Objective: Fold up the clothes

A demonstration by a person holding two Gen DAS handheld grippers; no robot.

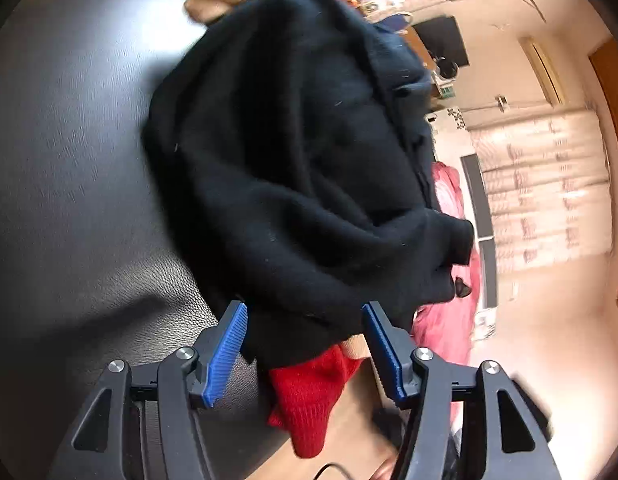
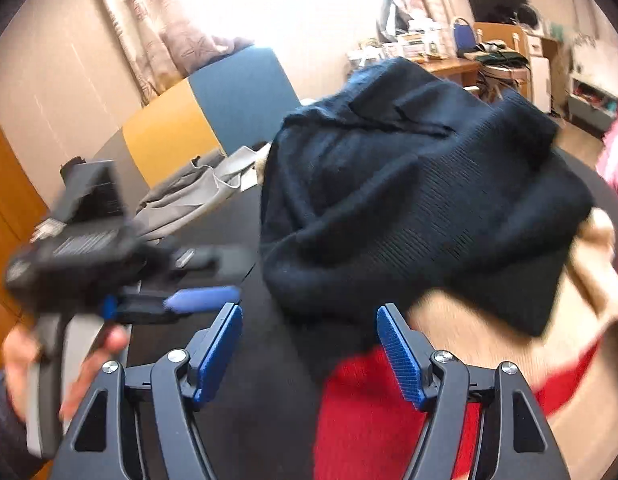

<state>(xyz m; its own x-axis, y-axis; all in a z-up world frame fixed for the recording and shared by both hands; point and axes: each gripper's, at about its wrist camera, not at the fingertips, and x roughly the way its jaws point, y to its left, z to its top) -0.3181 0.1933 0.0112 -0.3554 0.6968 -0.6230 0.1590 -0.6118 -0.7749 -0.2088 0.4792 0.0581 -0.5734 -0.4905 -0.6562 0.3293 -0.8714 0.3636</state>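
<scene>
Left wrist view: left gripper [image 1: 305, 344] jaws wide apart, nothing pinched. Black sweater [image 1: 309, 160] heaped on the black leather surface [image 1: 69, 160], filling frame centre; its lower edge hangs between the blue pads [image 1: 225, 354], not pressed. Red garment [image 1: 313, 396] just below.

Right wrist view: right gripper [image 2: 309, 350] spread wide, empty; black sweater centre-right, above the jaws.
</scene>
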